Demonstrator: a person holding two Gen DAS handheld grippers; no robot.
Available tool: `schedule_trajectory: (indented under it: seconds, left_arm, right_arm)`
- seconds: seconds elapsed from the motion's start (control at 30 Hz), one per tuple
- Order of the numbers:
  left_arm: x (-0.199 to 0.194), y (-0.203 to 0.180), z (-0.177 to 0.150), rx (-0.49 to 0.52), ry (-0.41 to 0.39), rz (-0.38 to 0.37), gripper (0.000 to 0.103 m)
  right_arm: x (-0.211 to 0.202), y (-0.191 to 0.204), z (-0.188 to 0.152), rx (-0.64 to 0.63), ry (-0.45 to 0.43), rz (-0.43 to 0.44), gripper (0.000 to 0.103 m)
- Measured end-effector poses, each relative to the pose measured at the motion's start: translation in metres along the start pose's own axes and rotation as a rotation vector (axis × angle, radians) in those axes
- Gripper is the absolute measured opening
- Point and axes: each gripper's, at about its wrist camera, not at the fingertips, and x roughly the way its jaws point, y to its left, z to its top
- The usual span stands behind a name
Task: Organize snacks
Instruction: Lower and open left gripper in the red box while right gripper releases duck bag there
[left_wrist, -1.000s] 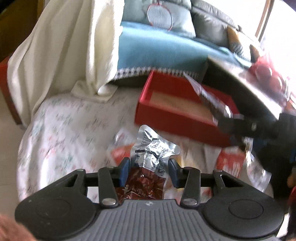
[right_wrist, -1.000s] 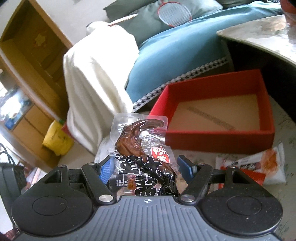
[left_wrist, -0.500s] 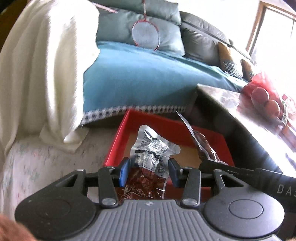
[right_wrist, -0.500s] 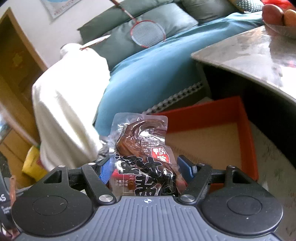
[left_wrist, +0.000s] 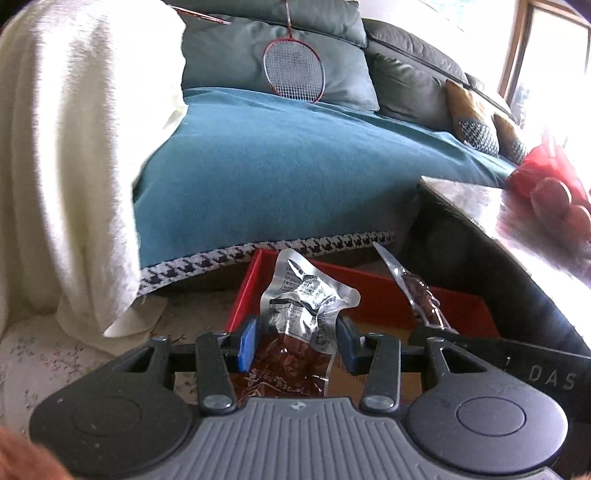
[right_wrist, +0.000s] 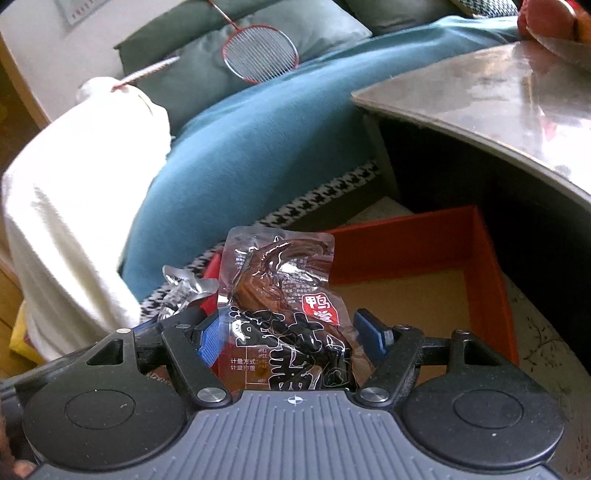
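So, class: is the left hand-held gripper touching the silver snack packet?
Touching. The left wrist view shows the left hand-held gripper with both blue pads pressed against the sides of the silver snack packet, holding it above the red box.

Bare floor of the red box (right_wrist: 491, 258), table edge (right_wrist: 461, 122) (dark, overhanging) just beside its right wall

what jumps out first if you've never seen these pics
Two snack packs held over a red box: the left gripper grips a crumpled silver pack, the right gripper a clear pack of dark meat. Behind, a red badminton racket leans on a sofa cushion above a teal blanket.
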Motion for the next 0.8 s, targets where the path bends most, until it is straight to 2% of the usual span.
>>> schedule_trajectory:
  seconds: [0.23,0.4,0.6,0.8]
  left_arm:
    - [0.025,-0.001,-0.006,0.011,0.056,0.023,0.038]
    - [0.030,0.000,-0.007,0.009,0.076,0.039,0.038]
    - [0.024,-0.004,-0.007,0.038,0.054,0.050,0.038]
    - [0.025,-0.001,-0.006,0.025,0.072,0.052,0.039]
  right_arm:
    - [0.023,-0.002,0.001,0.008,0.045,-0.021,0.079]
    - [0.025,-0.005,0.000,0.013,0.059,-0.025,0.080]
    - [0.025,-0.005,-0.001,0.007,0.060,-0.028,0.080]
    - [0.024,-0.005,-0.002,-0.002,0.063,-0.040,0.080]
